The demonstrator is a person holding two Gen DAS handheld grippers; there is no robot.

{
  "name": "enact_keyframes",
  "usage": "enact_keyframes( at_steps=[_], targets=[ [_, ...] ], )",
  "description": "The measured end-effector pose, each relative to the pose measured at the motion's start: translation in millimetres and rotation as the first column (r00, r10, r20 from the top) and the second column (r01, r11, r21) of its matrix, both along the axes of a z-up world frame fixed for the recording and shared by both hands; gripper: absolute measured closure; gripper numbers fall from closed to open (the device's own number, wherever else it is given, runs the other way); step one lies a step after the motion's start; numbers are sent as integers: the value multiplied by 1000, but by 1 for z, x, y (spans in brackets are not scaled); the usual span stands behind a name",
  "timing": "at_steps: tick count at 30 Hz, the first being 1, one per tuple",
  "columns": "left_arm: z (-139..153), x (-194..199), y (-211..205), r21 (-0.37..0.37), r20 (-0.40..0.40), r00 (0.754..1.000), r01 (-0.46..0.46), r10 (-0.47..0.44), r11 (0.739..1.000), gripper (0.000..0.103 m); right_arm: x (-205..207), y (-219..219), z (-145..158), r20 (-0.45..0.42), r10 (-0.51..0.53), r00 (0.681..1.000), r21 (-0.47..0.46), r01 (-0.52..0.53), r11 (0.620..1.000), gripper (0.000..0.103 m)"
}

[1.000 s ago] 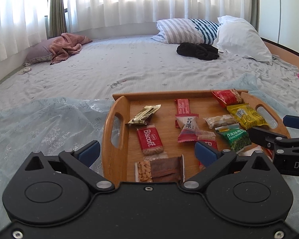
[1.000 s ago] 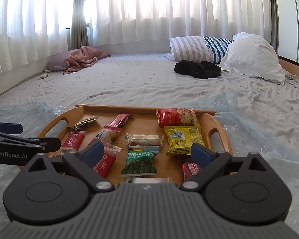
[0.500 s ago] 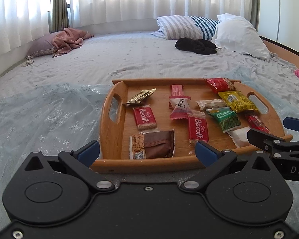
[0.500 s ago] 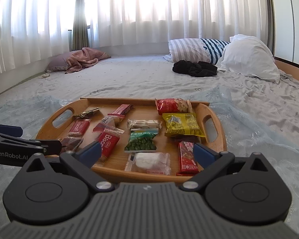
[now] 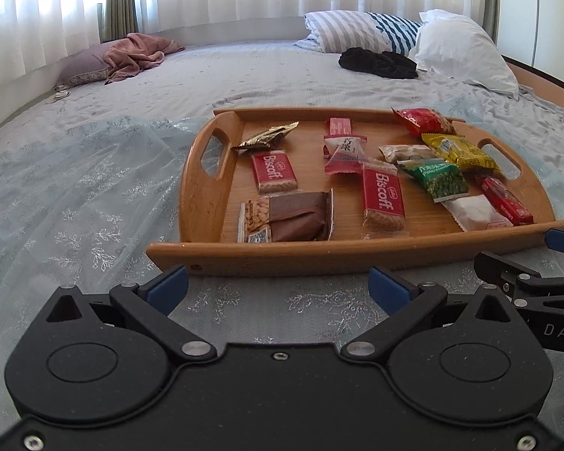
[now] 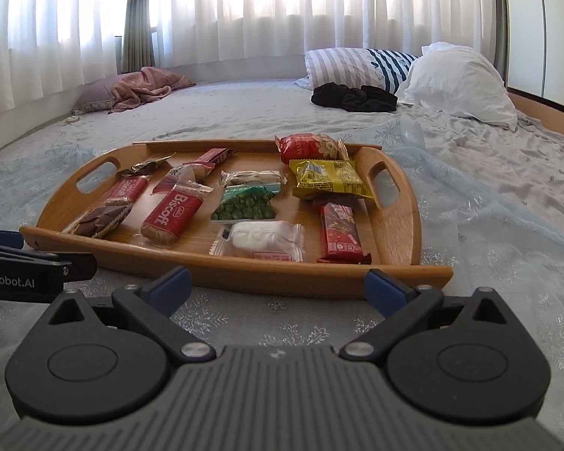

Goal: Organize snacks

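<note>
Snacks lie spread on the tray (image 5: 203, 203), just ahead of both grippers. Left gripper (image 5: 278, 287) and right gripper (image 6: 278, 287) hold nothing, fingers wide apart, short of the tray's near rim over the bed (image 6: 488, 225).

A home bedroom is showing here: a wide bed (image 5: 244, 75) is carrying pillows (image 5: 458, 49) beneath sheer window curtains (image 6: 282, 7).
</note>
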State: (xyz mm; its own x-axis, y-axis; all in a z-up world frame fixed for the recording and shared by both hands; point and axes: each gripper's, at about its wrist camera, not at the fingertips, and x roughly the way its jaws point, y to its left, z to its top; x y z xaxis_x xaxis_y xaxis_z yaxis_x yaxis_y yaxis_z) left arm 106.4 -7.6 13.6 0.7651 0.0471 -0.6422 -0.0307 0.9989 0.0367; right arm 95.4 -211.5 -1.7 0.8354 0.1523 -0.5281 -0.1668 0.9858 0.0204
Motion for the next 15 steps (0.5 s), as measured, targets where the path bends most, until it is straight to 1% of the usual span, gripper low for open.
enact_keyframes(
  at_steps=[2,7,15],
  targets=[
    [-5,1,-1,-1,-7,1000,0,0,1000,1,1,0,-4,-15,11,1000,8,-11,1000,0],
    [-16,2,1,-16,-7,1000,-6,6,1000,0,6,-3,-12,-46,-12,999,31,14,999,0],
    [-20,2,1,-18,10,1000,-3,3,1000,0,3,5,-15,-32,-9,999,-23,8,1000,0]
  ],
)
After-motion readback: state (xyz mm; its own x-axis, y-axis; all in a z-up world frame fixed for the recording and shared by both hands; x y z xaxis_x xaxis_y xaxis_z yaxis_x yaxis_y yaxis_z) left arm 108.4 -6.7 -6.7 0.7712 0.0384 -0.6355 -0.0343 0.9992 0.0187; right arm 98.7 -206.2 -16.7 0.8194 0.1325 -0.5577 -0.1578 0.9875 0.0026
